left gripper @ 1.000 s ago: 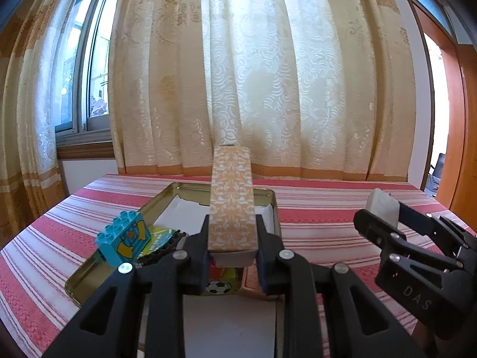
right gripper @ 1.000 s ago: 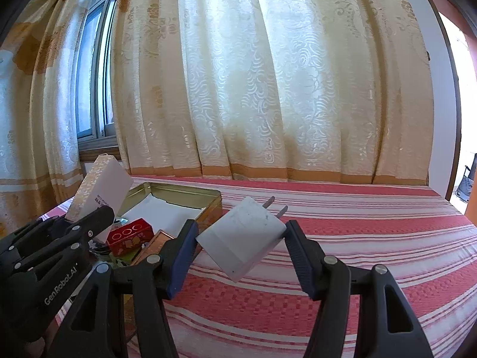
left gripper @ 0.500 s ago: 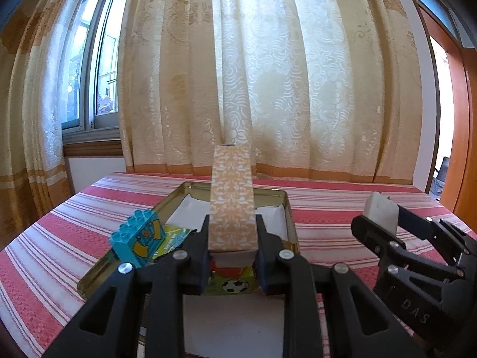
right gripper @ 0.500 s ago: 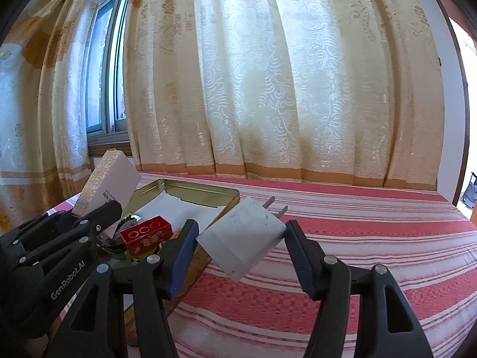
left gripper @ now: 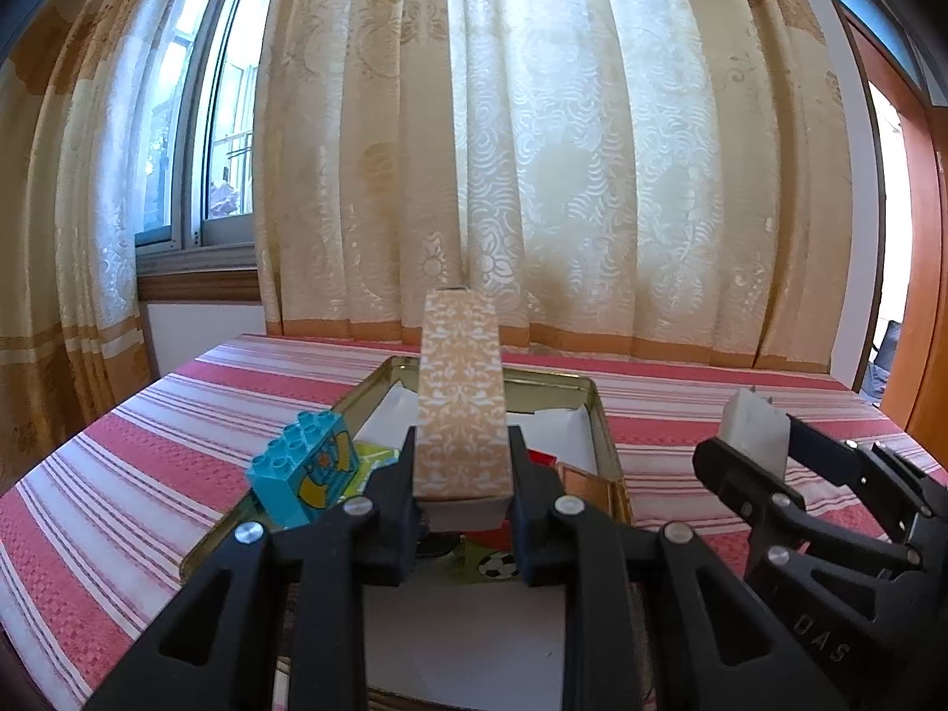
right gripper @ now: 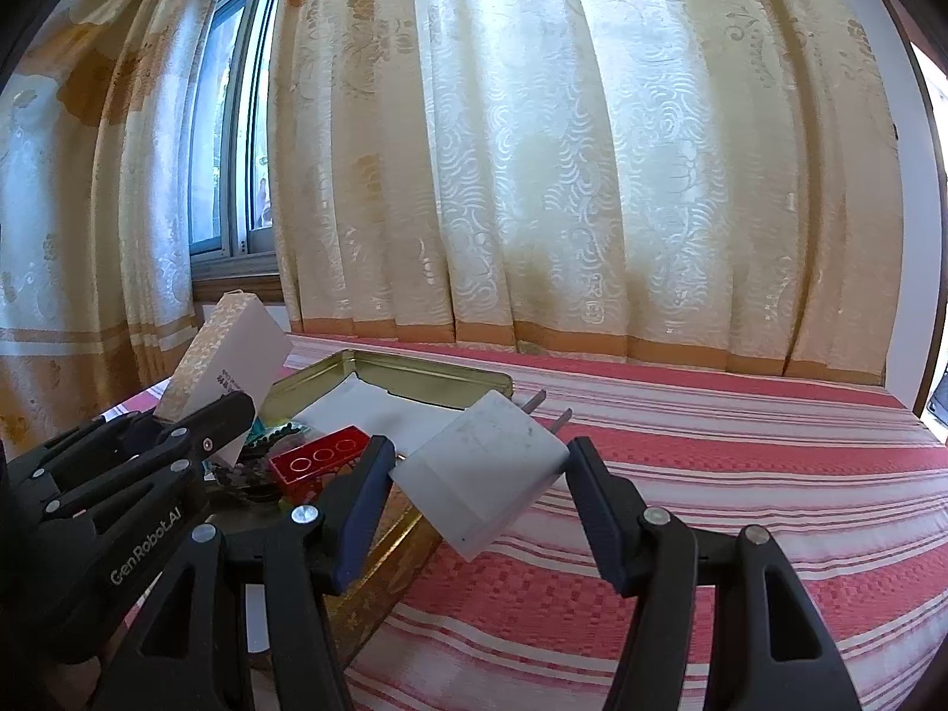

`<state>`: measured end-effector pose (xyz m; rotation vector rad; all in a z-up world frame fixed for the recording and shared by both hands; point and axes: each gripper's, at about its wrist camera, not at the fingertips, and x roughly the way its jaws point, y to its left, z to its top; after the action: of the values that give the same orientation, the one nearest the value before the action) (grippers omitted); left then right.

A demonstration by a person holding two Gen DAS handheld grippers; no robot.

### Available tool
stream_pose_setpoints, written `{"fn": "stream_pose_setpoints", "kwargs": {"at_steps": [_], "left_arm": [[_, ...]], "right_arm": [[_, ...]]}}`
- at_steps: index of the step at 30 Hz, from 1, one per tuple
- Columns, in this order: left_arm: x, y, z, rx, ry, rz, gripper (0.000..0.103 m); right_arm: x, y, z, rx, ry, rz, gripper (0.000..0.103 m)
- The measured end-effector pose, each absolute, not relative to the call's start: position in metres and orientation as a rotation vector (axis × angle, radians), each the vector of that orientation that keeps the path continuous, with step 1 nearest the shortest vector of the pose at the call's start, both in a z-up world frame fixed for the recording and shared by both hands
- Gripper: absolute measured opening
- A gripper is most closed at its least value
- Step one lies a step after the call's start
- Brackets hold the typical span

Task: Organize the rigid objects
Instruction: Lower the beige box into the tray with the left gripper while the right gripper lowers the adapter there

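Two things are held above the striped cloth, one in each gripper. The left gripper (left gripper: pixel 461 474) clamps a tall patterned box (left gripper: pixel 461 397) by its lower end, both pads pressed against its narrow sides; the box leans away from the camera, over the near part of the gold tin tray (left gripper: pixel 607 444). The right gripper (right gripper: pixel 477 474) pinches a white plug adapter (right gripper: pixel 483 471) between its blue pads, the adapter tilted with its two prongs pointing up and away, just past the tray's right rim. Inside the tray lie a sheet of white paper (left gripper: pixel 557 450), a red brick (right gripper: pixel 320 459), and a card printed with a football (left gripper: pixel 492 563). A turquoise toy brick (left gripper: pixel 305 471) sits tilted on the tray's left edge. The tray rests on a red-and-white striped tablecloth (right gripper: pixel 740 474), with cream patterned curtains (right gripper: pixel 563 148) and a window (left gripper: pixel 201 136) behind.
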<state>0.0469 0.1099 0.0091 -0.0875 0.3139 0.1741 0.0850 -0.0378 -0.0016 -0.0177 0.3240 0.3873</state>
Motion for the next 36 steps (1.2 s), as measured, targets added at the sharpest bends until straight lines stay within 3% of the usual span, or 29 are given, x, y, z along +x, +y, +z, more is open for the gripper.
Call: {"fn": "stream_pose_setpoints", "kwargs": {"at_steps": [36], "left_arm": [[0.044,0.143,0.006,-0.104,0.335,0.226,0.023]], "right_arm": [[0.085,-0.009,-0.002,-0.056,0.337,0.467,0.062]]}}
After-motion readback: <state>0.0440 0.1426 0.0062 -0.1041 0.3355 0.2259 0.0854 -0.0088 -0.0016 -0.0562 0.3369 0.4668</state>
